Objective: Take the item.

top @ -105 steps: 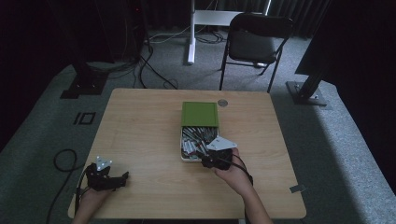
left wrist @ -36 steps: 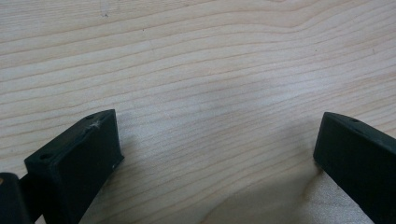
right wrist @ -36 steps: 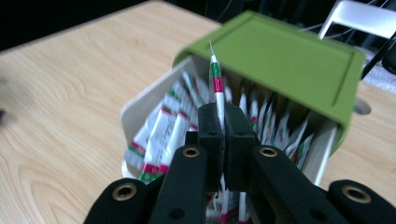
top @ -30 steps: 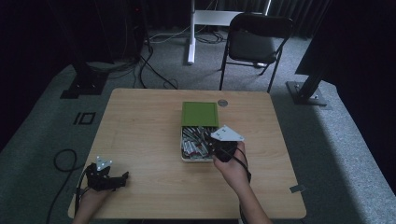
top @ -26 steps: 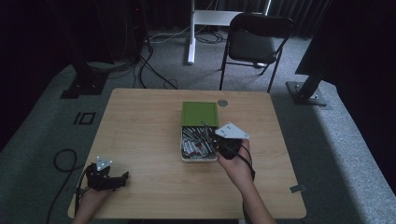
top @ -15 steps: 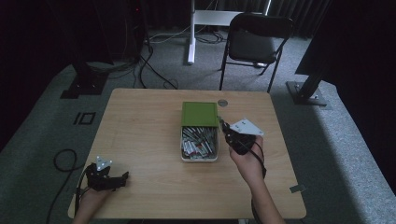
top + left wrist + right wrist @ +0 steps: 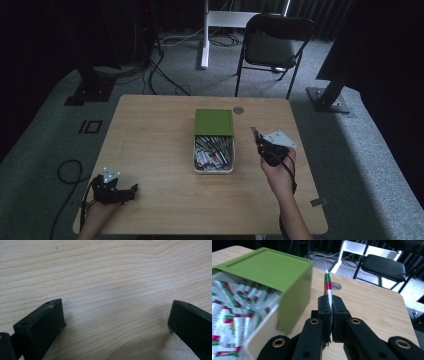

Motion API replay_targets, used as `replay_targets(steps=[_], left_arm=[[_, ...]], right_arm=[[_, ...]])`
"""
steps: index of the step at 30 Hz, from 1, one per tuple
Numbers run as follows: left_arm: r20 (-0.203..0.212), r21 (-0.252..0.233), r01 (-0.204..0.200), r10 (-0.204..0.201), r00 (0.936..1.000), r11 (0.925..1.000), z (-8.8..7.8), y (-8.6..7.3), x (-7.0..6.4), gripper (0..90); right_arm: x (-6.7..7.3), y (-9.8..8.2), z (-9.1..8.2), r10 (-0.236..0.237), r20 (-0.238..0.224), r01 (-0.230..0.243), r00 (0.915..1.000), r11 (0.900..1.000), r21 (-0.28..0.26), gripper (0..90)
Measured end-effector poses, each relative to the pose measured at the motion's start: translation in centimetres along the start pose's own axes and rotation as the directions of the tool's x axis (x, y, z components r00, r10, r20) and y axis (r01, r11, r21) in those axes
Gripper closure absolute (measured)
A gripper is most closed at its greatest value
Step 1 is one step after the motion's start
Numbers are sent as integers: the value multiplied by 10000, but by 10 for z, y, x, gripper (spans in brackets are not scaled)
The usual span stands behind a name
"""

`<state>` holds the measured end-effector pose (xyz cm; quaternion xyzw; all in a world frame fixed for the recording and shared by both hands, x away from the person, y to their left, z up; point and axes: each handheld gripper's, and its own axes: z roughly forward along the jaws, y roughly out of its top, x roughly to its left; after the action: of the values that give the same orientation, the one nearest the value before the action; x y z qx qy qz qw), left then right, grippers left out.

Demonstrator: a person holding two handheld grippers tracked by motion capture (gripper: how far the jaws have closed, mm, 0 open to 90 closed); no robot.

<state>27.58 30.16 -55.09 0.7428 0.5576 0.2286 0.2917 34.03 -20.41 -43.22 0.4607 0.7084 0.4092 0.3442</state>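
Left gripper [image 7: 131, 190] unmoved at table's [image 7: 160, 130] near corner, jaws apart, nothing between. Right gripper [image 7: 256, 135] now right of box [image 7: 214, 122], off it, clamping sachet [image 7: 328, 287]: thin, silver with red-green bands, edge-on, poking past jaws.

Black hand-held gripper [image 7: 329, 312] with brass-ringed screw holes, grey three-cornered plate
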Motion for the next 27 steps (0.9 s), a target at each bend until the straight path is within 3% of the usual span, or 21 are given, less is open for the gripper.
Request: replay_targets(steps=[19, 27], left_arm=[[1, 0, -3, 3, 10000, 10000, 0, 0, 0, 14], [3, 1, -2, 2, 10000, 10000, 0, 0, 0, 14]], right_arm=[[-28, -44, 32, 540, 760, -620, 9956, 9923, 1068, 879], [-32, -61, 46, 427, 1109, -587, 9929, 9877, 1451, 879]])
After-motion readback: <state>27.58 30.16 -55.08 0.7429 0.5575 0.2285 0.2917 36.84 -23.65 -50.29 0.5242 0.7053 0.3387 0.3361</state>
